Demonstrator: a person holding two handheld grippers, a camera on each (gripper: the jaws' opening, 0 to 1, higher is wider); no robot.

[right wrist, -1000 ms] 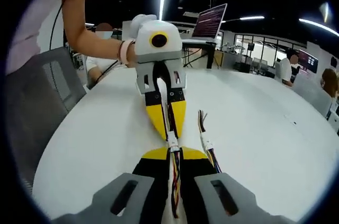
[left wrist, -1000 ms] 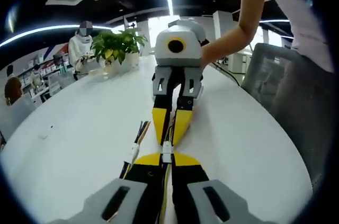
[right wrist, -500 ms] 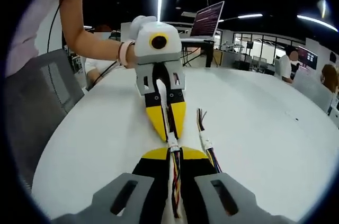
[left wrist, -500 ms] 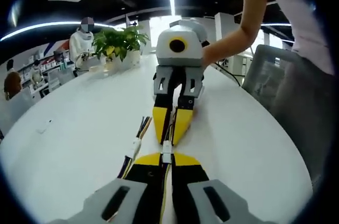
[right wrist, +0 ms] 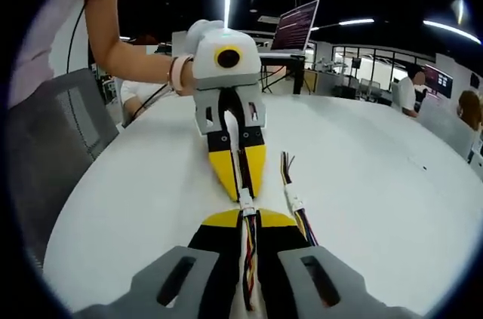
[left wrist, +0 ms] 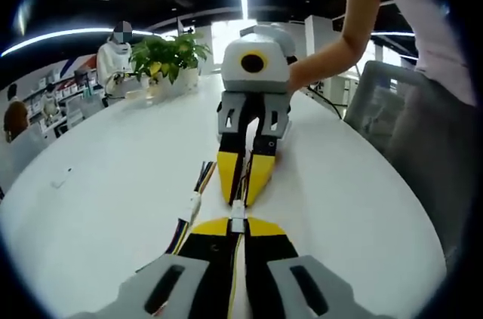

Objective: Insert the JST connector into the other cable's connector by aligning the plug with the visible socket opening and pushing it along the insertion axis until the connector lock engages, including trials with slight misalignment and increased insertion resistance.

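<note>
In the left gripper view my left gripper rises from the bottom, shut on a multicoloured JST cable. Its white connector sits at the yellow tips. My right gripper faces it tip to tip, held by a person's hand. In the right gripper view my right gripper is shut on its own wire bundle, and the white connectors meet just beyond its tips. My left gripper points straight back at them. Whether the two connectors are locked together cannot be told.
A spare cable with a white connector lies on the white round table; it also lies beside my right gripper. A potted plant and a grey chair stand at the table's far edges. An open laptop sits behind.
</note>
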